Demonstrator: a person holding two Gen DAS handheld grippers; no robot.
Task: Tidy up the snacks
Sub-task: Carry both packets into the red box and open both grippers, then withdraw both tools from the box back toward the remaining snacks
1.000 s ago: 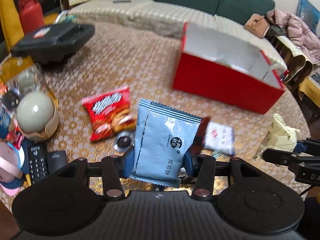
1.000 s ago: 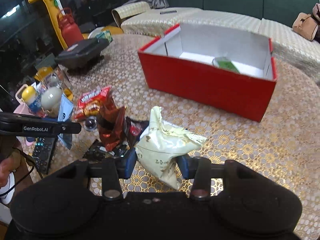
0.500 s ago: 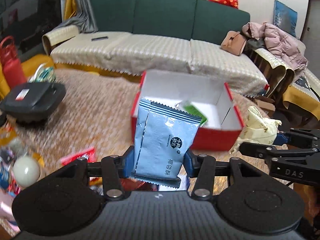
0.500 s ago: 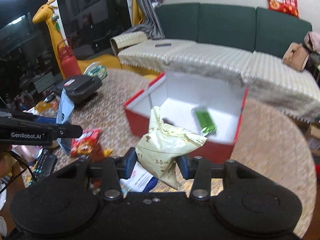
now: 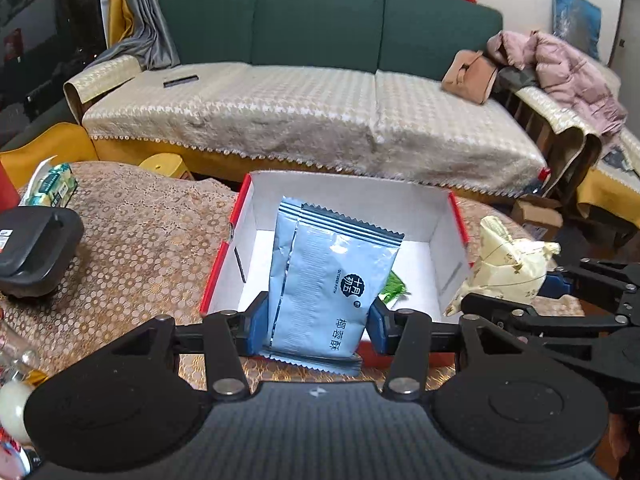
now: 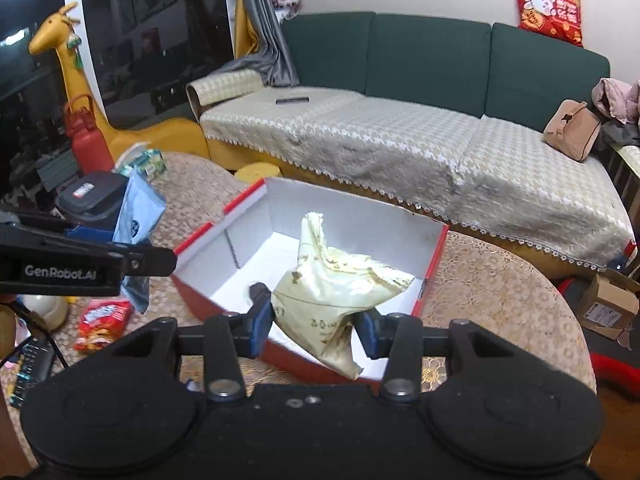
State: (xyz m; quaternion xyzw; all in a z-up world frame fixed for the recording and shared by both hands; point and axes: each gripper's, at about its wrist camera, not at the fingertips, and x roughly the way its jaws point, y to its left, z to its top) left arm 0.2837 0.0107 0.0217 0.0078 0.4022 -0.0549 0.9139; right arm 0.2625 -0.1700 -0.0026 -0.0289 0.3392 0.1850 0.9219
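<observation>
With a green packet (image 5: 394,288) already in the red box (image 5: 456,216), we hold our left gripper (image 5: 316,326) pinching a blue pouch (image 5: 328,284) and right gripper (image 6: 312,330) clamping a cream bag (image 6: 336,292) above it, a red packet (image 6: 102,322) left on the table (image 6: 500,292).

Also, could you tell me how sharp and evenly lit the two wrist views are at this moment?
Left wrist view: mostly sharp, print on the blue-grey packet legible, straight sofa lines bowed by the fisheye. Right wrist view: softer, the red snack bag and tablecloth edges smeared, the cream bag fairly clear; a dark reflective window at left contrasts with the bright wall.
</observation>
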